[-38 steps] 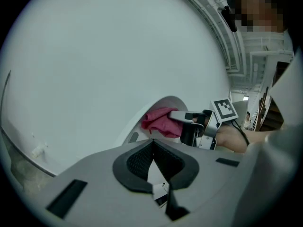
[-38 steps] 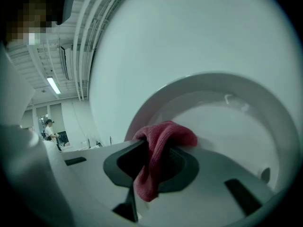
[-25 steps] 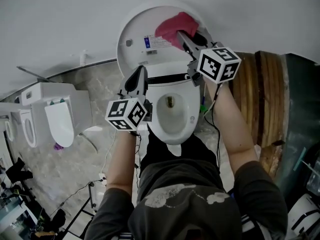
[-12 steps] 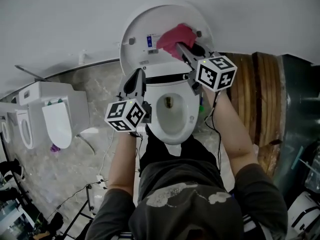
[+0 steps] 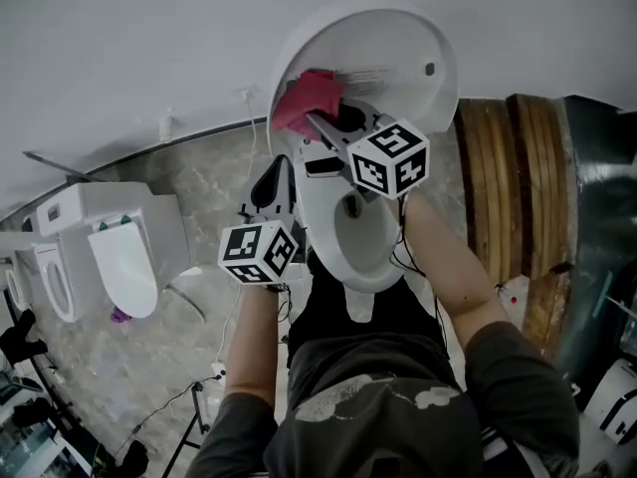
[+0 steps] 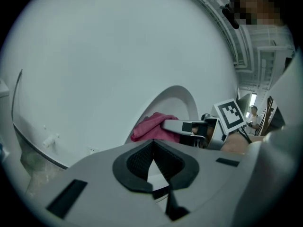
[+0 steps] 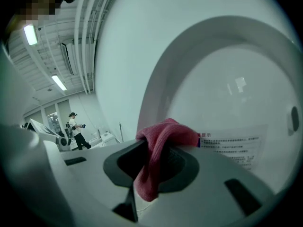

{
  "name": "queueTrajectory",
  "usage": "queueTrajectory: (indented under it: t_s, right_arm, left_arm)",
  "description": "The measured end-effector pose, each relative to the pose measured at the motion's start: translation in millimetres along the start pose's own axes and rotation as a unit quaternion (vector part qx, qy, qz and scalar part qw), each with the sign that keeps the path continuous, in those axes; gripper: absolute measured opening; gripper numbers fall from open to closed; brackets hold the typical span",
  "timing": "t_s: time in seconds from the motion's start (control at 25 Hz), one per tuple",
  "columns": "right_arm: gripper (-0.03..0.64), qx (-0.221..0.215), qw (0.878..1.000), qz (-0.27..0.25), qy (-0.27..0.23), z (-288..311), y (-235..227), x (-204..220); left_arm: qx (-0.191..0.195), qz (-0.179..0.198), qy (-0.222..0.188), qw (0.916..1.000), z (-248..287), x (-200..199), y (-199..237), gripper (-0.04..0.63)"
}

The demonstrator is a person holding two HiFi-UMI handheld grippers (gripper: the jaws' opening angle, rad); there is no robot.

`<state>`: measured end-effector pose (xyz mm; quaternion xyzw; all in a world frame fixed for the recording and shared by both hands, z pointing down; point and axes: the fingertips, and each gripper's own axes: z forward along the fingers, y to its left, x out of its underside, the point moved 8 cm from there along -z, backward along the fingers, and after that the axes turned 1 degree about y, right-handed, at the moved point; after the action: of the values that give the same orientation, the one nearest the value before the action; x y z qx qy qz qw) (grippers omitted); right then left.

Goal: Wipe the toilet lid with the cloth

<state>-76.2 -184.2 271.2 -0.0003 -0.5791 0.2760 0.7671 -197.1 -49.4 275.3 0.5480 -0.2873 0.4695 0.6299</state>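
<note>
1. Right tool [image 7: 151, 167]: clenched on the pink cloth [image 7: 163, 134]. A fold bulges above the jaws; a tail hangs down between them.
2. The cloth is at the inner face of the raised toilet lid [image 5: 398, 53], low on its left part in the head view, just beside the printed label [image 7: 232, 145]. Touching or a hair off: cannot tell.
3. Left tool [image 6: 152, 161]: jaws pressed together, nothing in them. It hangs by the left rim of the bowl [image 5: 363, 232], below the lid and apart from the cloth.
4. The lid stands upright against the pale wall [image 5: 129, 48], with the bowl open beneath it.
5. Step in hand, as I judge it: a wiping stroke on the lid's inner face, working the left side.
6. Next move, as I judge it: keep the grip firm, press the fold flat to the lid and sweep across toward the right edge, passing over the label. The left tool could steady the lid if it rocks.
</note>
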Motion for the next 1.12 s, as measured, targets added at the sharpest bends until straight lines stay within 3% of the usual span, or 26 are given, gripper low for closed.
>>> queueTrajectory:
  t_s: [0.28, 0.72, 1.12]
  right_arm:
    - [0.064, 0.030, 0.999, 0.021, -0.016, -1, -36, 3]
    - [0.065, 0.082, 0.994, 0.057, -0.033, -81, -112, 18]
    - [0.064, 0.112, 0.989, 0.095, -0.021, -121, -151, 54]
  left_arm:
    - [-0.004, -0.008, 0.002, 1.0000, 12, 4, 6, 0.008]
    - [0.022, 0.004, 0.014, 0.9997, 62, 19, -56, 0.008]
    - [0.037, -0.015, 0.028, 0.9988, 92, 57, -95, 0.008]
